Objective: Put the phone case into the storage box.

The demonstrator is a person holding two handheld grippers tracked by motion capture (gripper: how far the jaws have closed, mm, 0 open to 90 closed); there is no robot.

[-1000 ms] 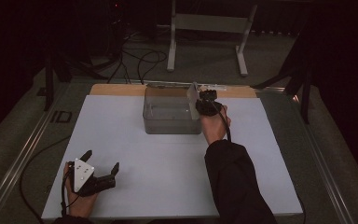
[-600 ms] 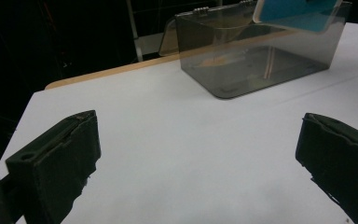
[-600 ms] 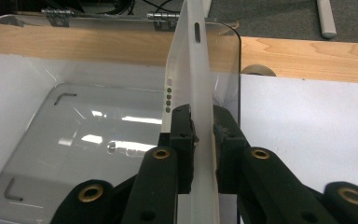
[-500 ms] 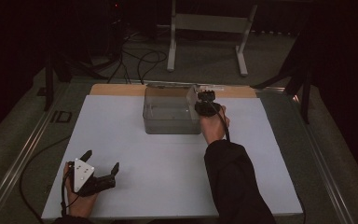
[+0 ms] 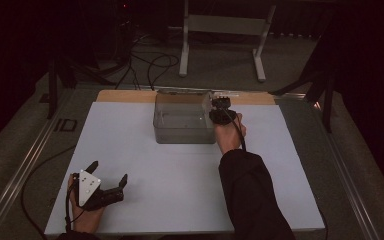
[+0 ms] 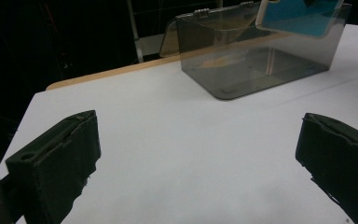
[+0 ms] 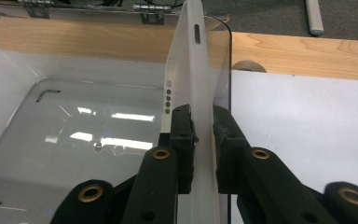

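Smoky clear plastic forms the storage box [image 5: 184, 125], our landmark at the far middle of the white table mat [image 5: 155, 165]. We read no brand, label or writing on anything; the row of small dots along the edge of the held piece is too small to tell as print.

We see our right gripper [image 7: 204, 135] at the box's right wall, its black jaws pinched close on a thin, frosted-white phone case [image 7: 191, 93]. The case stands on edge between the pads and rises straight up out of the grip, right above the box's right rim. It looks translucent and milky, with rounded corners, an oval slot near its top and those dots lower on the edge. From the left gripper view the same case [image 6: 303, 16] shows a blue face behind its pale rim, tilted over the box's right end.

Inside the box, the bare floor reflects bright streaks of light. Its clear lid [image 7: 98, 9] lies folded back behind it on metal hinges, over the wooden strip [image 5: 125, 96] along the mat's far edge.

Our left gripper [image 5: 107, 180] rests well apart from the box, near the mat's near left corner, jaws spread wide with nothing between them.
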